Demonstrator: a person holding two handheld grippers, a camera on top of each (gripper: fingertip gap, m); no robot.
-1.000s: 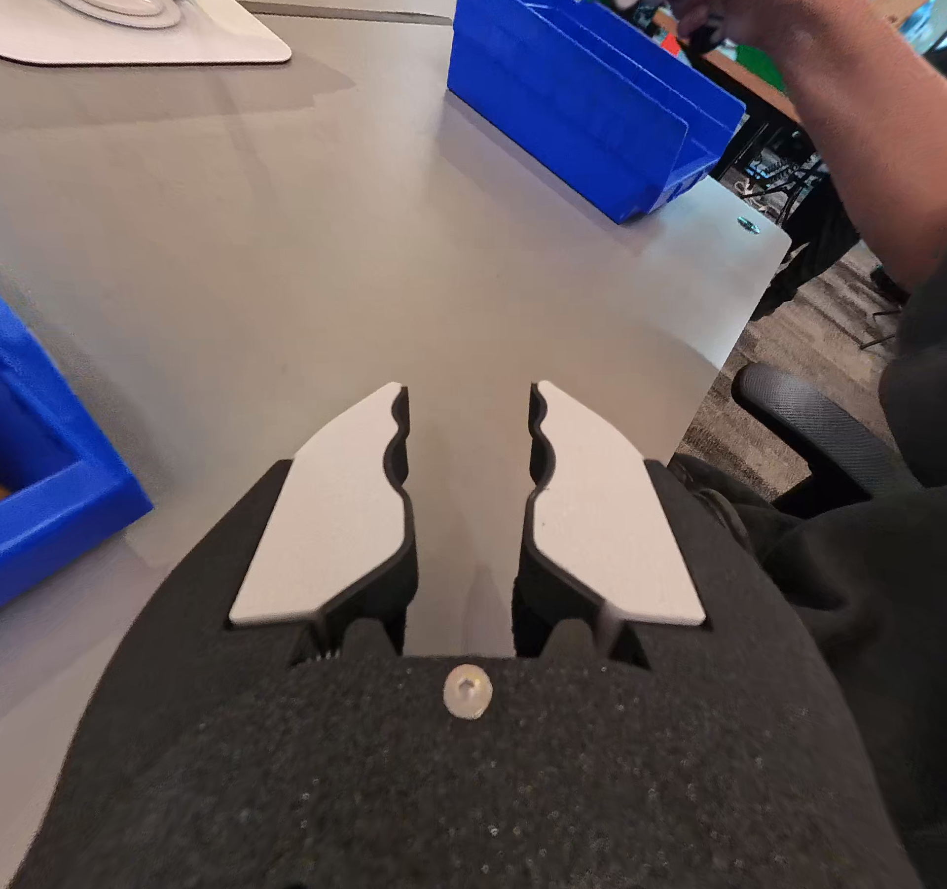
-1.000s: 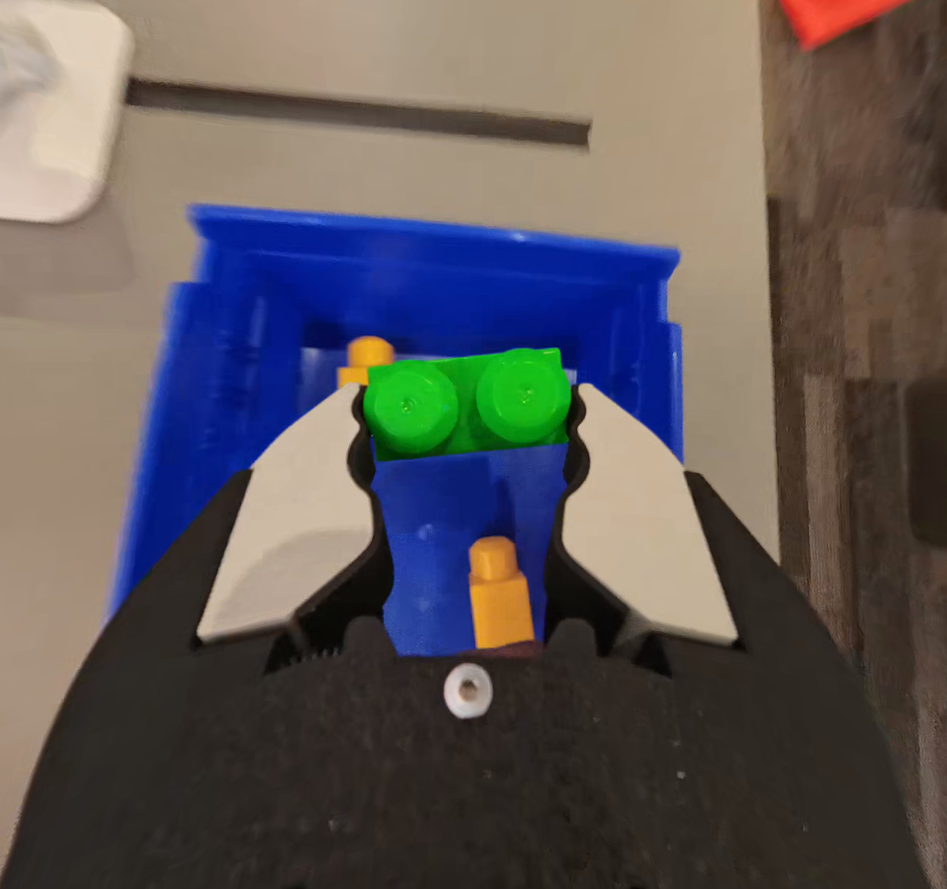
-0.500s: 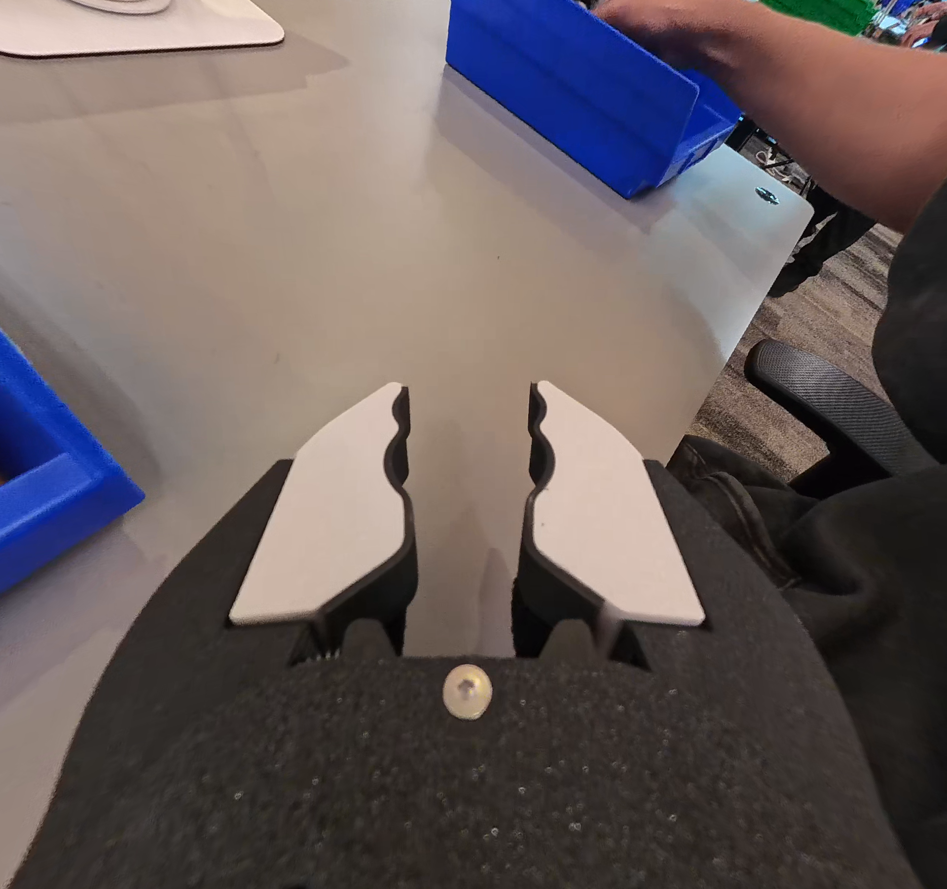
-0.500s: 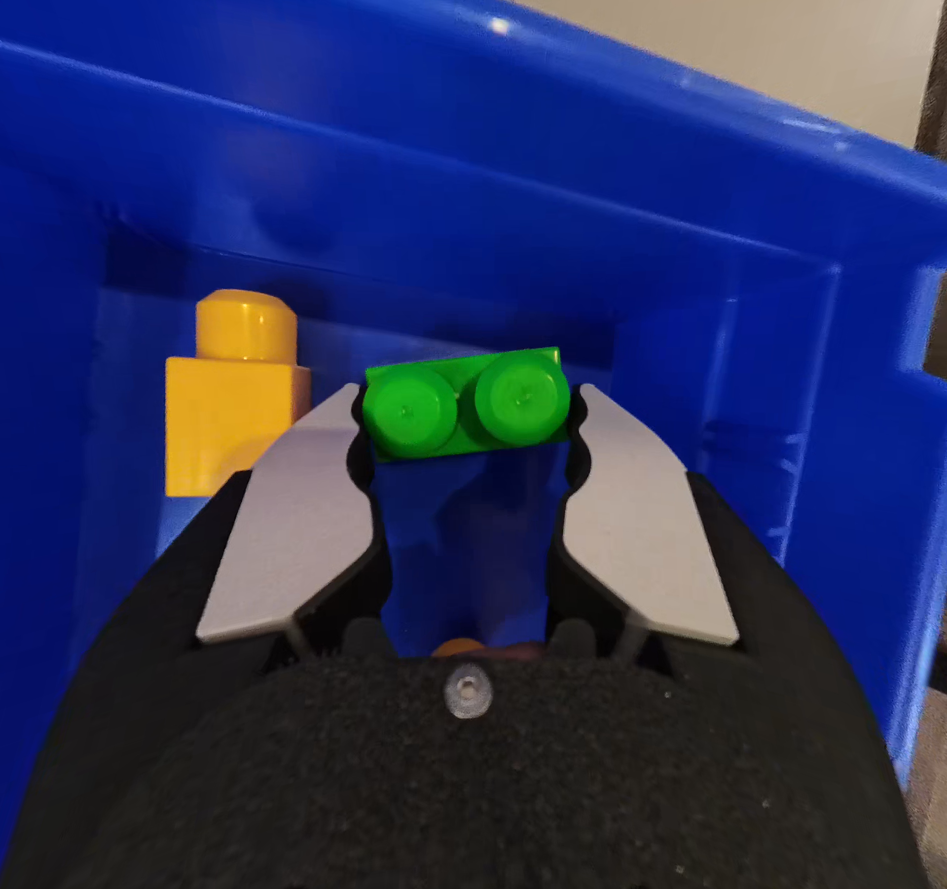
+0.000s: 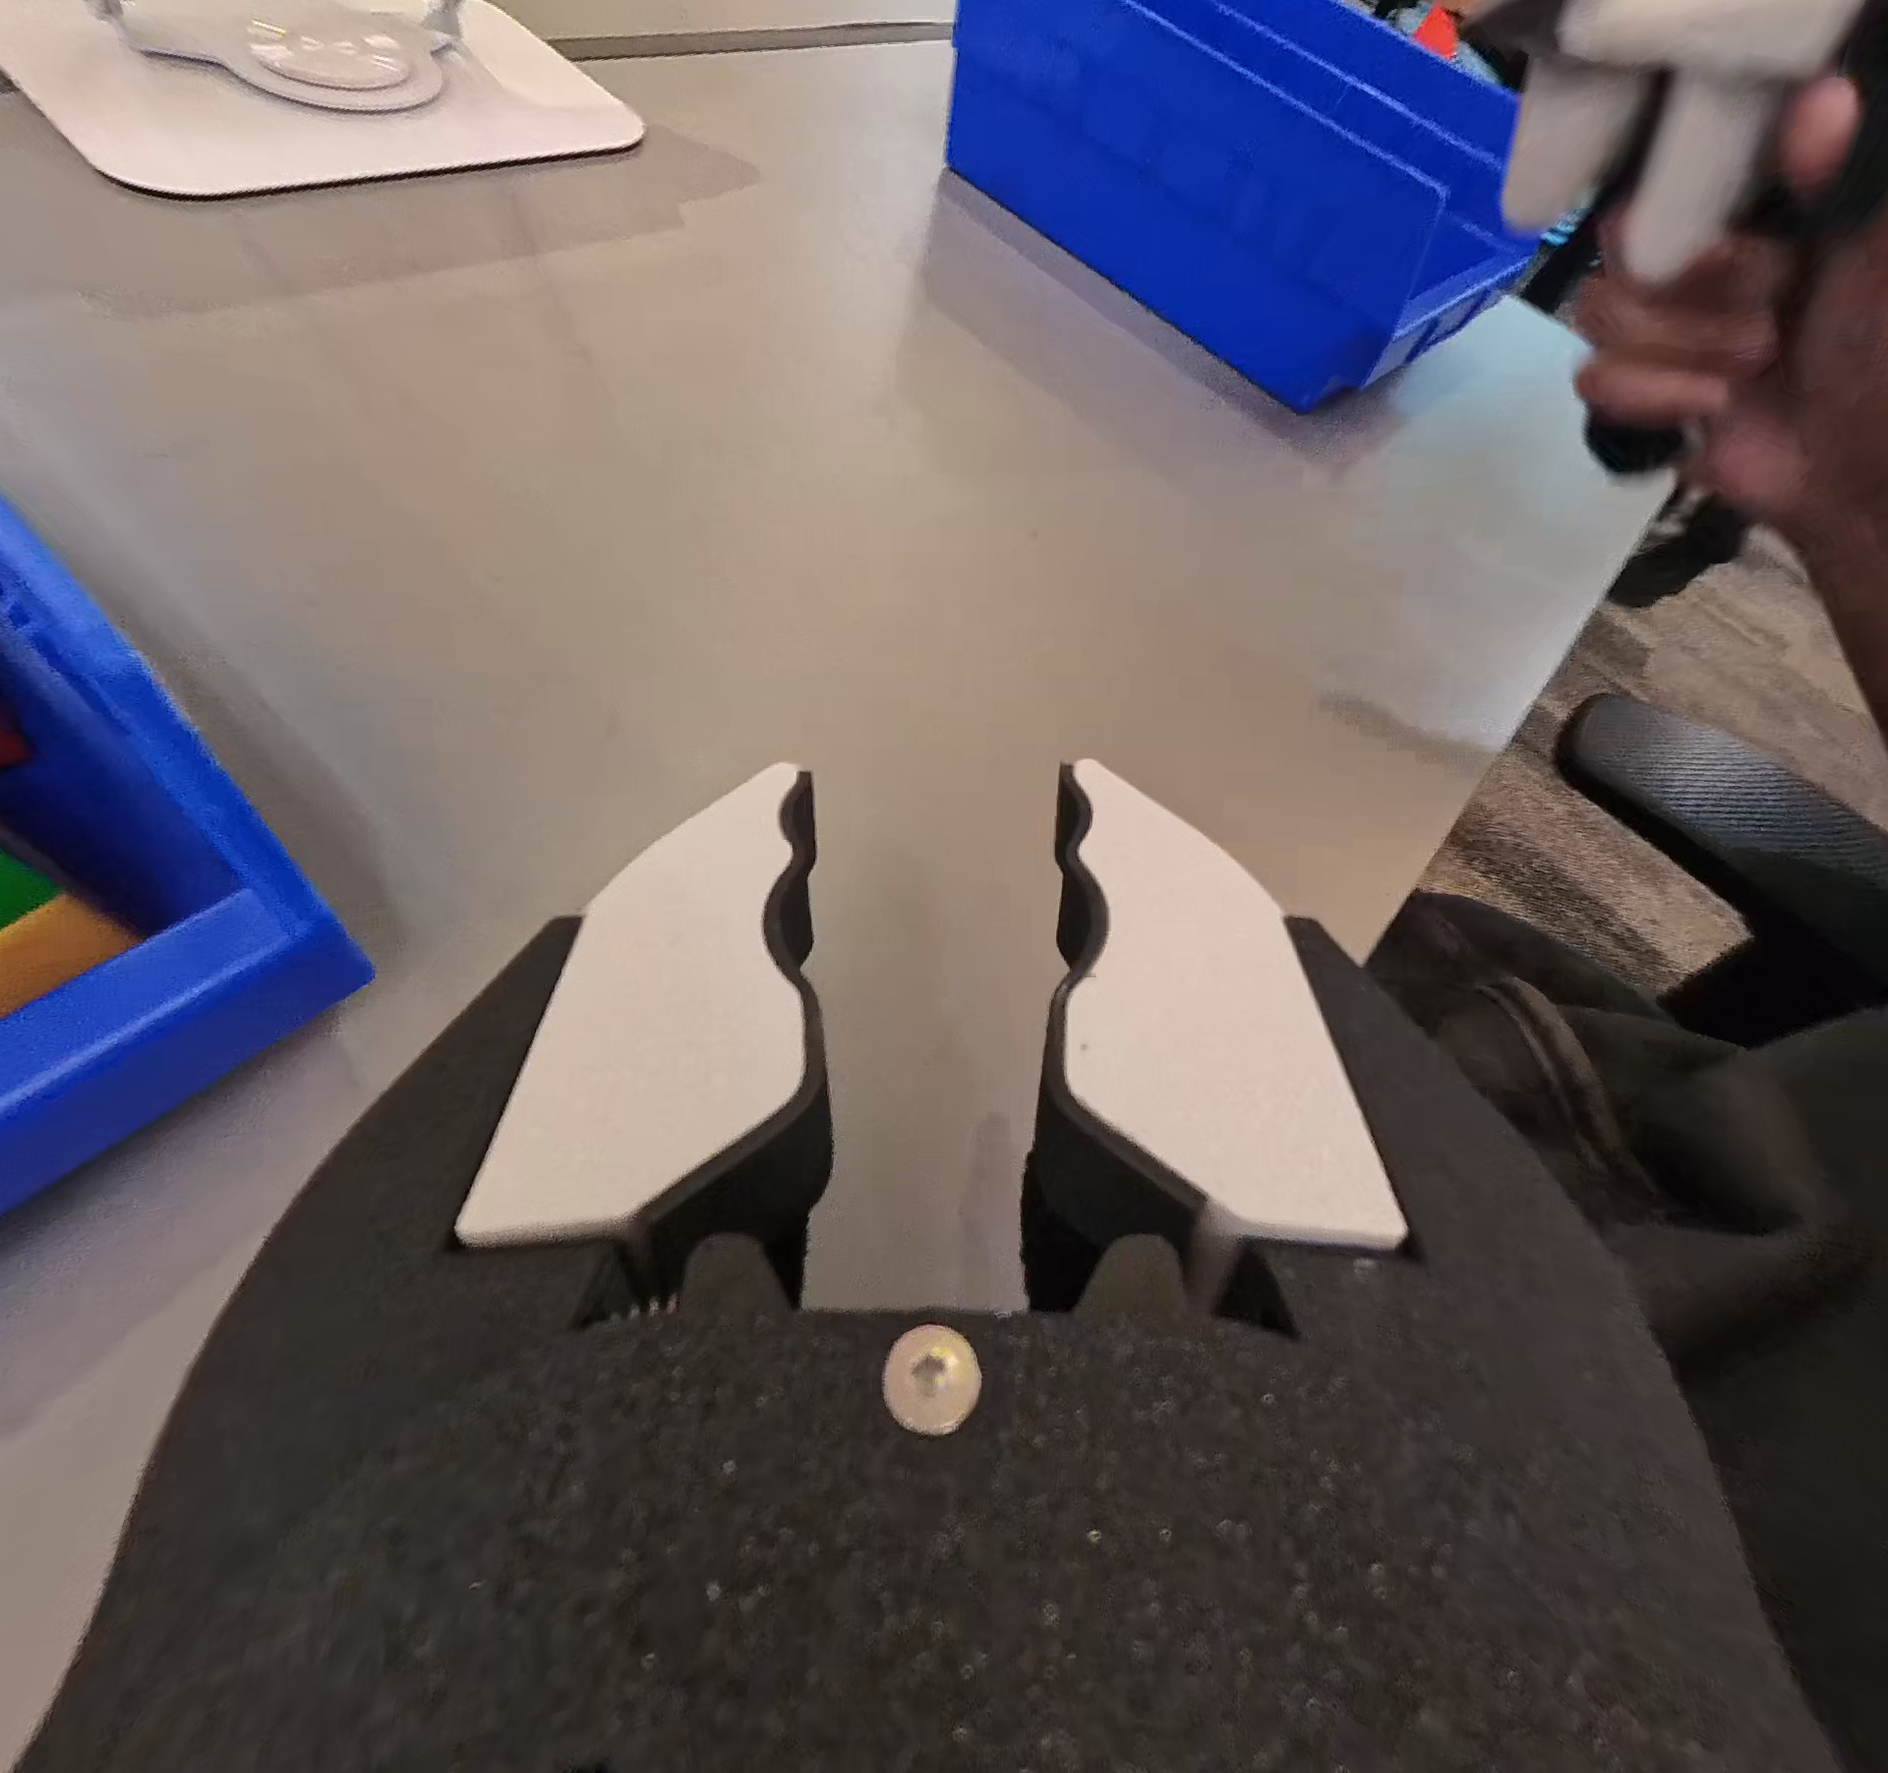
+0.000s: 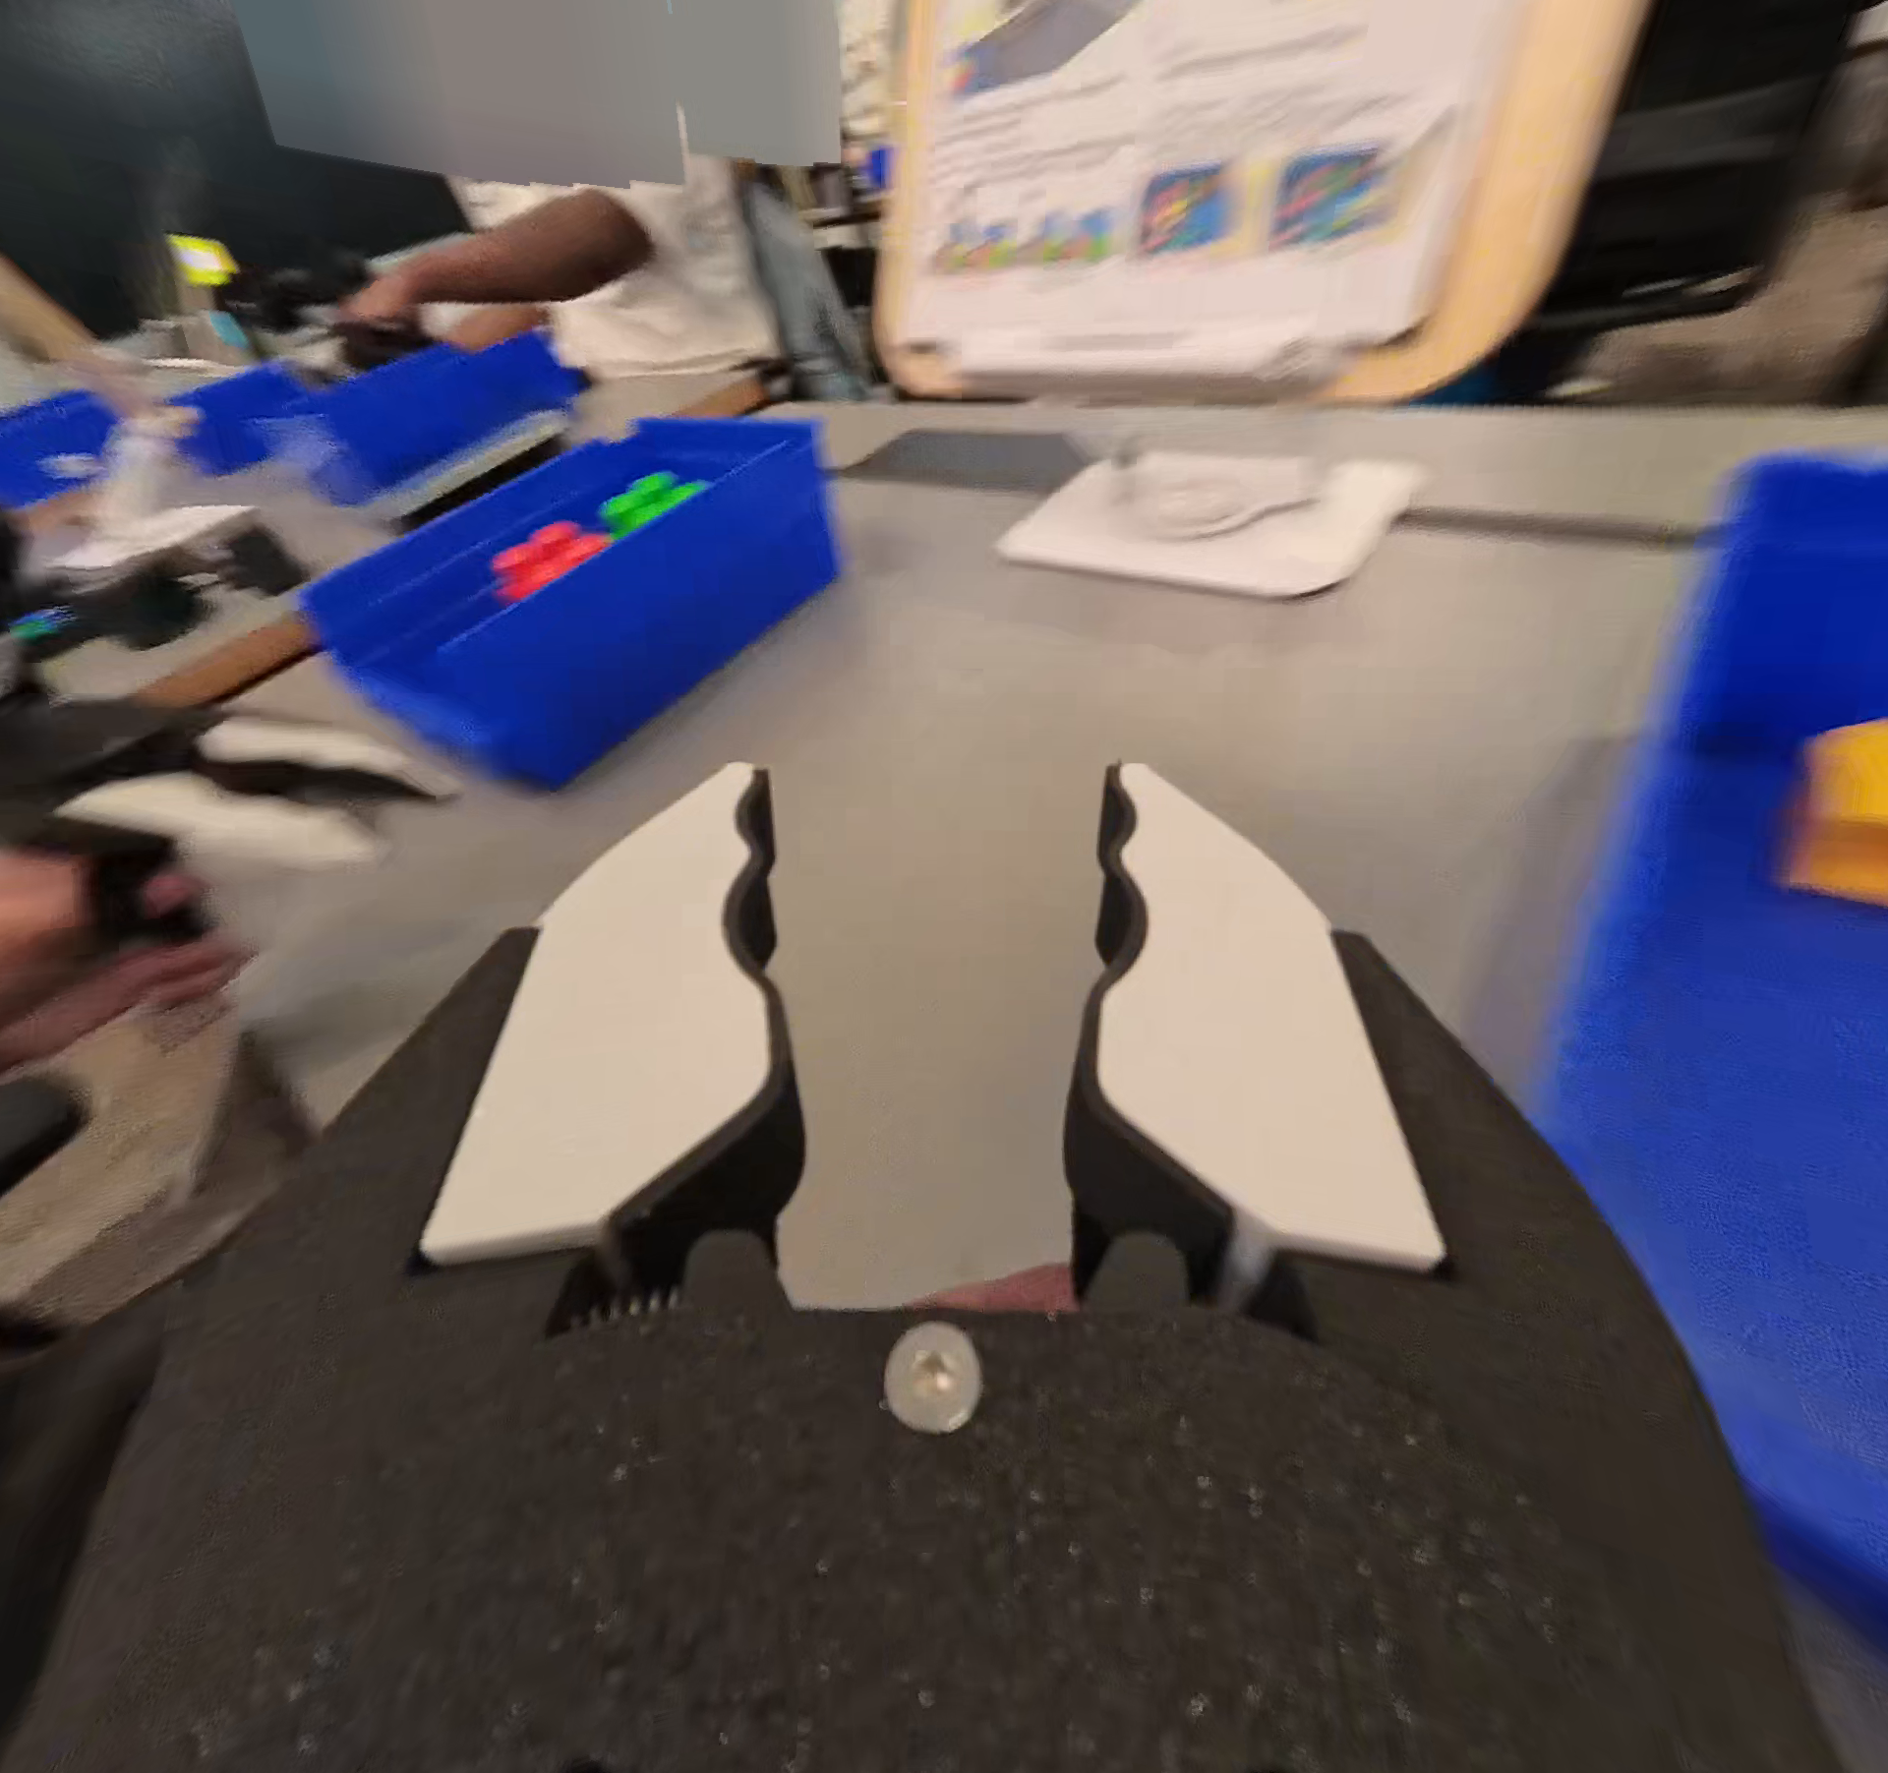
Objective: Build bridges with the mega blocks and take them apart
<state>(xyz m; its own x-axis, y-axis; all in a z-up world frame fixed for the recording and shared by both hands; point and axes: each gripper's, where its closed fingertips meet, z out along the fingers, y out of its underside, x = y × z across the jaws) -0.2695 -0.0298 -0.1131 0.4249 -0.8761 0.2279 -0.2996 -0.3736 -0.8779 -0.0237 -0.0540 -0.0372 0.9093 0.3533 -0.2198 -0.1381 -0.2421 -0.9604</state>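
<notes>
My left gripper (image 5: 935, 784) is open and empty, low over the grey table (image 5: 715, 498). My right gripper (image 6: 935, 784) is open and empty too, over the same table; it also shows blurred in a hand at the top right of the left wrist view (image 5: 1609, 212). A blue bin (image 5: 1206, 191) stands at the table's far right; in the right wrist view (image 6: 1737, 1009) an orange block (image 6: 1839, 825) shows in it. A second blue bin (image 6: 613, 682) holds a red block (image 6: 547, 554) and a green block (image 6: 649, 498); its corner (image 5: 153, 988) is left of my left gripper.
A white stand base (image 5: 307, 110) sits at the table's far side, also in the right wrist view (image 6: 1216, 529). A black chair arm (image 5: 1737, 835) is off the table's right edge. A poster board (image 6: 1226, 140) and a person (image 6: 613, 294) at another table are behind. The grippers' ends are close to 25 cm from one another.
My right gripper has opened and let go of the green block inside the right blue bin, then pulled out and swung round over the table. My left gripper stayed open and shifted slightly.
</notes>
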